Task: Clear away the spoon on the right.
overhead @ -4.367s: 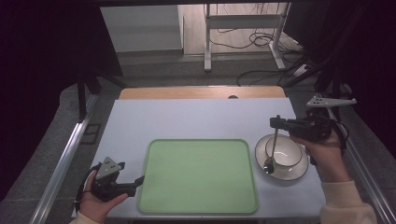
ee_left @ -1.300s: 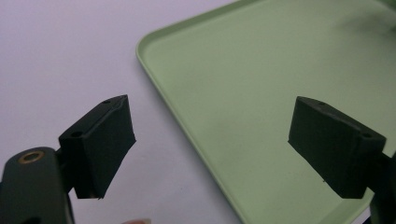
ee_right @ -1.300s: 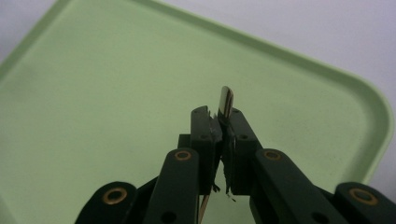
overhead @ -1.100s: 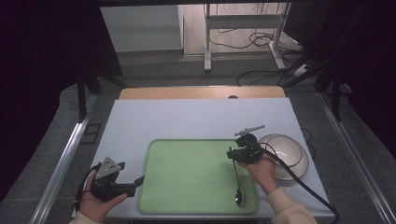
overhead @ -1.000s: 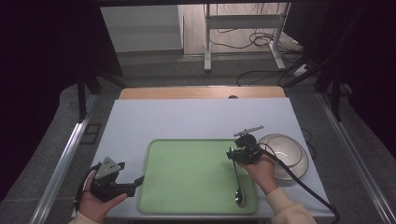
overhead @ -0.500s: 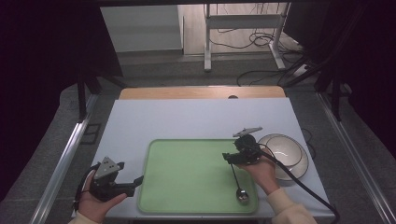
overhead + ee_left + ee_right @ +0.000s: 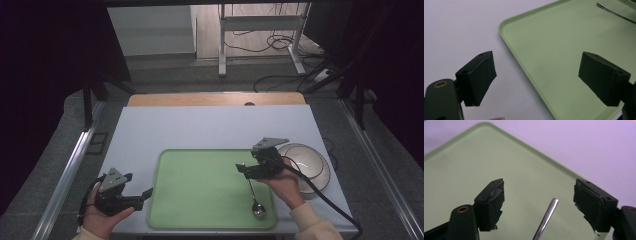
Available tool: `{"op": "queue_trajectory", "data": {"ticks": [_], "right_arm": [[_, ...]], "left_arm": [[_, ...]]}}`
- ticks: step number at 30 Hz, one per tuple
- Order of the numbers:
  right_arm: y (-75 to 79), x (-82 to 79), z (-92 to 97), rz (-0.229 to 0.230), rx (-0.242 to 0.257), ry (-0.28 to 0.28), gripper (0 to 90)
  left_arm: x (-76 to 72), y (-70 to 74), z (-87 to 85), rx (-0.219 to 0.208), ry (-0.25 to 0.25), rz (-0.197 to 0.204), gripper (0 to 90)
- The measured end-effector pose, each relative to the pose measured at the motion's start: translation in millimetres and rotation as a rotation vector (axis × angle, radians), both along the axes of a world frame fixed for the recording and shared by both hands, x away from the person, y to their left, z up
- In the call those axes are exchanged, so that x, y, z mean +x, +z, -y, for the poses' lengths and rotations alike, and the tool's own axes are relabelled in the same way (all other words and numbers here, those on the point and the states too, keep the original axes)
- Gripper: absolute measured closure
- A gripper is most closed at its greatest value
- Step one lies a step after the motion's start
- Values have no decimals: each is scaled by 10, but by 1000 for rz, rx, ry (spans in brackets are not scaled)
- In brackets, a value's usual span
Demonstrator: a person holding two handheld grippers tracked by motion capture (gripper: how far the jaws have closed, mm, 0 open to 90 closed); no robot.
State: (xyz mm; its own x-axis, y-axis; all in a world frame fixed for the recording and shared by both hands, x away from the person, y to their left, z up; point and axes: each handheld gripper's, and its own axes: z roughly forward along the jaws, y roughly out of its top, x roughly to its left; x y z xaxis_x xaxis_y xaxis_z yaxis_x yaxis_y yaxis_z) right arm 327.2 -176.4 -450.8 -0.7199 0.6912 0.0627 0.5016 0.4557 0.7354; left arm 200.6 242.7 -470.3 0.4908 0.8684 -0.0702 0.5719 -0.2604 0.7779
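High view shows the metal spoon (image 7: 254,197) lying flat on the green tray (image 7: 200,185), near its right edge, with the bowl end toward the person. Just above the handle end, the right gripper (image 7: 243,168) has just been opening its jaws; they now stand wide and the handle (image 7: 546,218) lies free between them, touching neither pad. Left gripper (image 7: 145,193) rests released beside the tray's left edge, and a white bowl (image 7: 312,165) stands on the table right of the tray.

Even, soft light falls from above on the white table (image 7: 200,127) and green tray (image 7: 200,185); the room's left and right sides sink into near-black. Shadows are faint. The high view is sharp but slightly grainy. In both gripper views the near black pads (image 7: 492,202) are soft-edged, and the table carries a violet cast.
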Motion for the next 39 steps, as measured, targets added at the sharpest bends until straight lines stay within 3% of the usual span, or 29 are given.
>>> {"op": "queue_trajectory", "data": {"ticks": [3,10,17,20,28,31,37,39], "right_arm": [[72,-31,52,16,32,21,236],[76,-34,150,4,48,37,235],[149,-94,233,35,55,46,236],[189,-161,300,54,49,35,234],[304,-410,570,96,116,-3,235],[295,-510,705,101,145,-13,235],[226,-669,915,124,149,-23,235],[165,-743,1049,120,175,-46,237]], "left_arm": [[2,16,7,0,-1,2,141],[2,27,25,6,-4,9,141],[20,55,18,-8,1,27,141],[24,52,22,-12,-7,33,141],[20,64,44,-16,-20,35,140],[20,63,49,-16,-17,34,140],[30,36,67,-9,-18,21,140],[30,29,68,-9,-16,17,140]]}}
